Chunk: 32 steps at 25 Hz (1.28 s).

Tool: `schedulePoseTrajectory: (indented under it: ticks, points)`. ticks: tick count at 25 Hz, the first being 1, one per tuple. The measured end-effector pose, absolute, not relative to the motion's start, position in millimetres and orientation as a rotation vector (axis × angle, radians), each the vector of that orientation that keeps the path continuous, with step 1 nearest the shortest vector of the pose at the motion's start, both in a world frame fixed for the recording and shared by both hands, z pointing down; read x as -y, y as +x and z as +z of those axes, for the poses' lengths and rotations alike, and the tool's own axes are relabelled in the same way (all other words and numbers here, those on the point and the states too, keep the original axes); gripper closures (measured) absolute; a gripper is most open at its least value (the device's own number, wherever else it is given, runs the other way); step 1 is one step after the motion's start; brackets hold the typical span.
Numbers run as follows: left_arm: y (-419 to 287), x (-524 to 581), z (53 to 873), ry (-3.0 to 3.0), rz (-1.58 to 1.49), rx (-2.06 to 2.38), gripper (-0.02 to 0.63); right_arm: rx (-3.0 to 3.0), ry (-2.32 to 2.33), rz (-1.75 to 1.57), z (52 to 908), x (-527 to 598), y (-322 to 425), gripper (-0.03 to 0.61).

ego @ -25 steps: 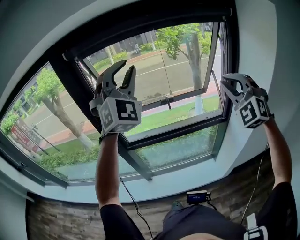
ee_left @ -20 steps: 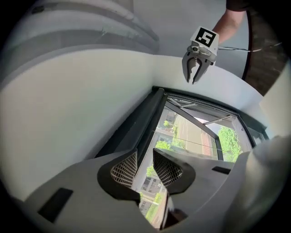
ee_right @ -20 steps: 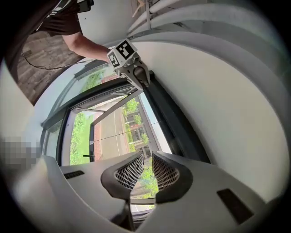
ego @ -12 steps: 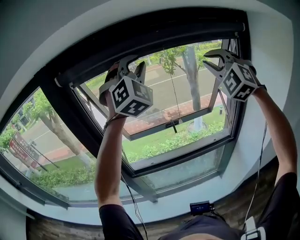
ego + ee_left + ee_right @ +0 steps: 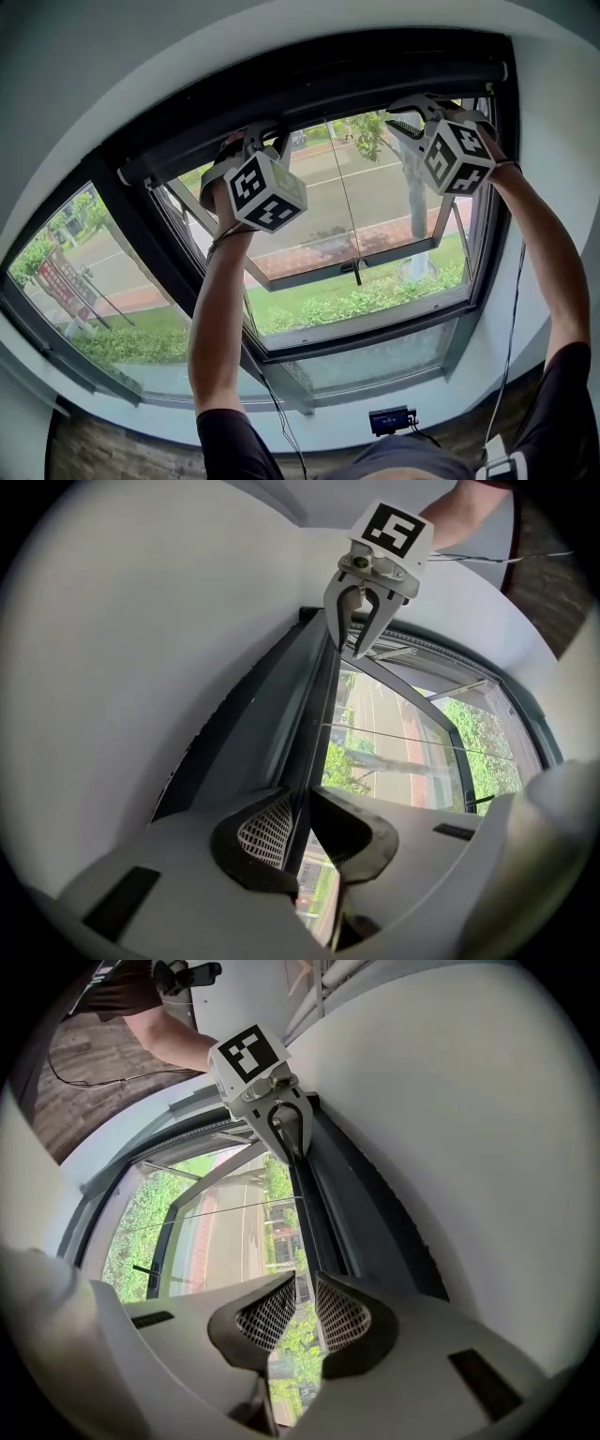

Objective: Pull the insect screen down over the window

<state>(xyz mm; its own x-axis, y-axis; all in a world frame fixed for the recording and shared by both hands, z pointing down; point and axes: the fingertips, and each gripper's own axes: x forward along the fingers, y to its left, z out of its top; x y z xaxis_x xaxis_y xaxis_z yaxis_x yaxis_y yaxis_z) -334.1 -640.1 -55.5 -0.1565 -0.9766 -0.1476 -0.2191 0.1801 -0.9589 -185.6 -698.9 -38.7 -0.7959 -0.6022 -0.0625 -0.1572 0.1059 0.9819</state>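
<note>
The insect screen is rolled up in a dark housing (image 5: pixel 309 89) along the top of the black window frame. Its thin pull bar (image 5: pixel 319 705) runs under the housing. My left gripper (image 5: pixel 262 137) is raised to the bar's left part. In the left gripper view the bar's edge sits between the mesh pads (image 5: pixel 265 832), and my left gripper (image 5: pixel 298 841) is shut on it. My right gripper (image 5: pixel 409 112) is at the bar's right end, beside the frame's corner. My right gripper (image 5: pixel 307 1309) straddles the bar's edge (image 5: pixel 302 1208) with a narrow gap showing.
Below the housing an inner sash (image 5: pixel 366 253) stands tilted outward, with a black handle (image 5: pixel 356 272) at its lower rail. A thin cord (image 5: pixel 339 187) hangs down the middle of the opening. White wall (image 5: pixel 562 141) closes in on the right; a fixed pane (image 5: pixel 103 300) lies to the left.
Both arms have risen from mid-window to the screen housing at the top. The jaws, wide apart a second ago, have narrowed around the pull bar.
</note>
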Motion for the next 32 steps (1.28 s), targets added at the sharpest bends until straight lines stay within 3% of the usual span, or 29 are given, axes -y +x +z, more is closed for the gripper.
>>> schedulePoseTrajectory:
  ticks: [16,32]
  points:
    - [-338.3,647.6,-51.0,-0.999,-1.283,-1.513,0.581,1.923,0.784,-1.755,-56.7,725.6,-194.9,0.522]
    - [-336.5,631.3,-4.6,-1.142,-1.386,-1.449,0.589,1.763,0.600,-1.716,-7.5,713.0,-199.4,0.555]
